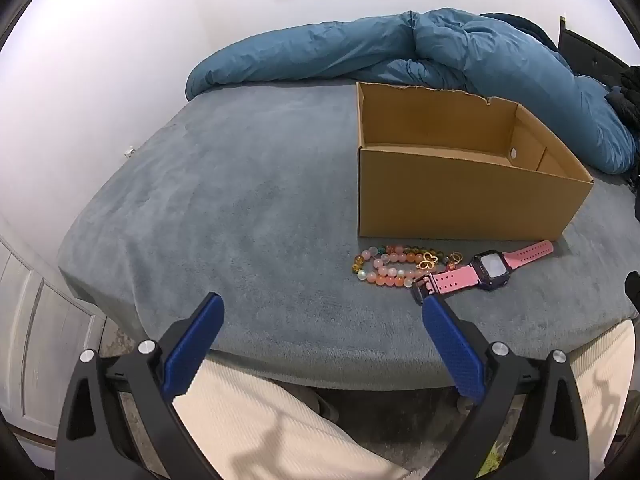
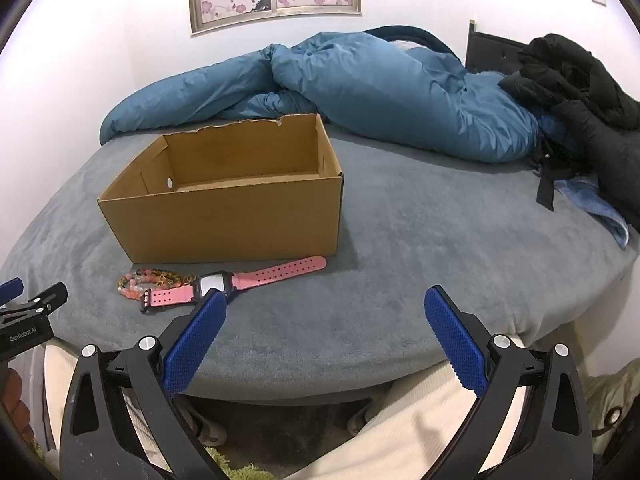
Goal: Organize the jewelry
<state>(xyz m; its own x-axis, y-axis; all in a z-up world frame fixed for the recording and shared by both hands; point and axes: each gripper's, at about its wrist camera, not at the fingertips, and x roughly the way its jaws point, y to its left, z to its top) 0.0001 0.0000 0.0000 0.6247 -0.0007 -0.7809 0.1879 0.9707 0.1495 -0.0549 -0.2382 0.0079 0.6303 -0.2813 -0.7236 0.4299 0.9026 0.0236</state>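
A: Where is the jewelry found?

B: A pink-strapped watch (image 1: pixel 486 271) and a cluster of beaded bracelets (image 1: pixel 394 265) are laid on the grey bed cover (image 1: pixel 240 208), just in front of a cardboard box (image 1: pixel 460 196). The bracelets are touching the watch's buckle end. In the left wrist view, both are seen ahead of the left gripper (image 1: pixel 322 310), beyond its right-hand finger, whose tip overlaps the watch's buckle in the picture. In the right wrist view, they are seen ahead of the right gripper (image 2: pixel 324 304), beyond its left-hand finger.

A: How are the grippers held?

B: Both are spread wide apart, tilted downward over the near edge of the bed, with nothing clamped.

A: And further out?

B: A rumpled blue duvet (image 2: pixel 360 92) is piled behind the box, and dark clothing (image 2: pixel 580 92) is heaped far to the right.
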